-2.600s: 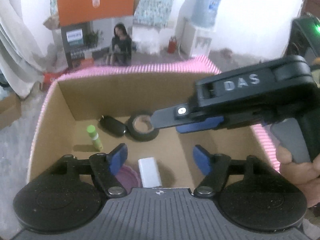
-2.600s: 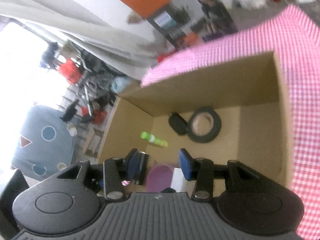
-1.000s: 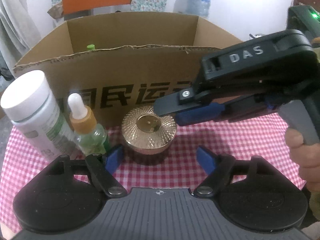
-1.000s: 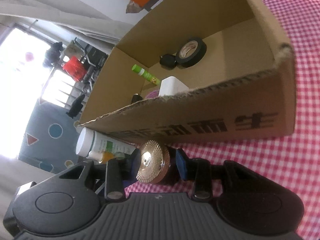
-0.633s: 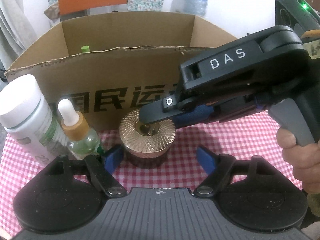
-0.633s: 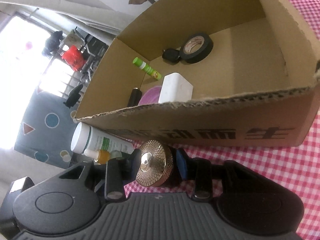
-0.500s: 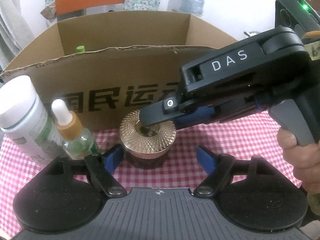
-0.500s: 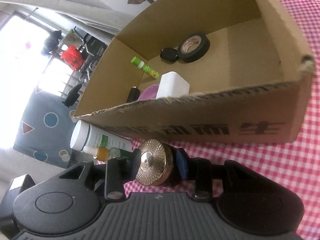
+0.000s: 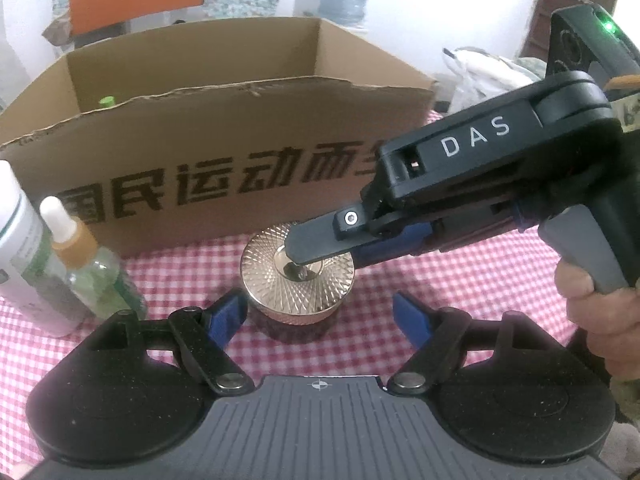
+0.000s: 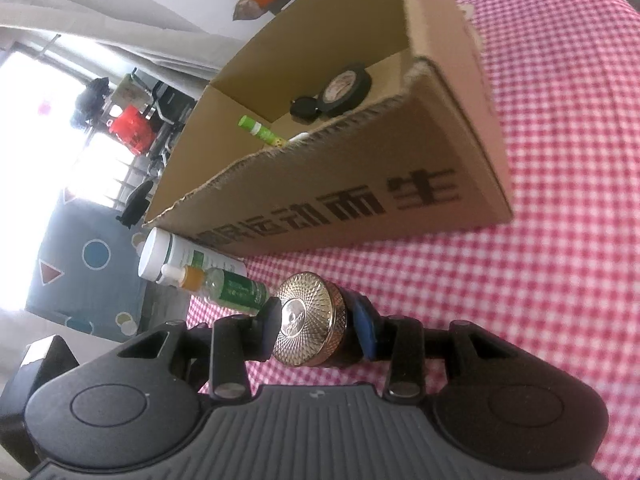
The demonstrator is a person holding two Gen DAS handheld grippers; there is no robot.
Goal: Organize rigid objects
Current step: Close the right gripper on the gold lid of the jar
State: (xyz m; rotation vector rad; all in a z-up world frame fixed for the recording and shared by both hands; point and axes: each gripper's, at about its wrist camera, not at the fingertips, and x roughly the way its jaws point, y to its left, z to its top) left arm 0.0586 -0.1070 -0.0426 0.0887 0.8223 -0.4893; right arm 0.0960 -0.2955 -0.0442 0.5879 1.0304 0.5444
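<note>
A round gold-lidded jar (image 9: 297, 280) stands on the red checked cloth in front of a cardboard box (image 9: 224, 160). My right gripper (image 10: 316, 326) has its two fingers against the jar (image 10: 310, 320), one on the lid top and one on the base, and holds it. In the left wrist view the right gripper (image 9: 316, 258) reaches in from the right over the lid. My left gripper (image 9: 320, 316) is open and empty, just in front of the jar. The box holds a black tape roll (image 10: 346, 88), a green tube (image 10: 258, 130) and a dark object (image 10: 304, 108).
A white bottle (image 9: 16, 248) and a dropper bottle (image 9: 80, 256) stand left of the jar, against the box front; both also show in the right wrist view, the white bottle (image 10: 180, 256) and the dropper bottle (image 10: 216, 282). Checked cloth (image 10: 560, 280) lies to the right of the box.
Both grippers came out of the box and dropped to the cloth in front of it. The right gripper closed onto the gold-lidded jar; the left stayed open.
</note>
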